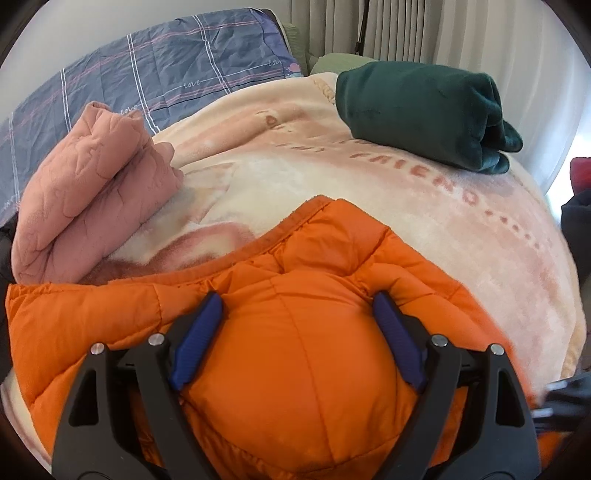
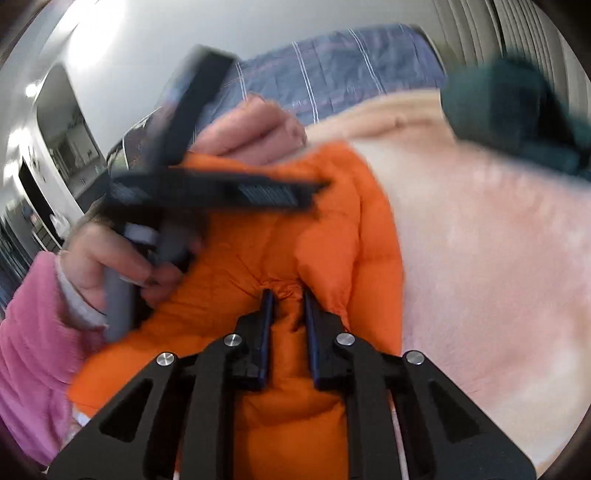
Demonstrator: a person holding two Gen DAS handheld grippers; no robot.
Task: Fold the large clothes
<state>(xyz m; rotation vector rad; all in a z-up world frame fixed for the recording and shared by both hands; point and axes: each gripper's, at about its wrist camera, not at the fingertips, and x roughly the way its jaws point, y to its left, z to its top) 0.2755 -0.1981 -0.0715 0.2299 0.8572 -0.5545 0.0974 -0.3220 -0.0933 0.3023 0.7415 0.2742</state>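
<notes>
An orange puffer jacket (image 1: 295,369) lies on a cream and pink blanket (image 1: 369,206) covering the bed. In the left wrist view my left gripper (image 1: 295,314) stands wide, its blue pads (image 1: 201,332) pressing into both sides of a thick bulging fold of the jacket. In the blurred right wrist view my right gripper (image 2: 288,295) is nearly closed, pinching a puckered ridge of the orange jacket (image 2: 332,240). The left gripper (image 2: 310,188) shows there too, held by a hand (image 2: 110,266) in a pink sleeve (image 2: 33,332), just above the jacket.
A folded pink quilted garment (image 1: 92,192) lies at the left of the blanket, and a folded dark green garment (image 1: 424,110) lies at the far right. Blue checked bedding (image 1: 147,74) is behind them. Curtains (image 1: 406,29) hang at the back.
</notes>
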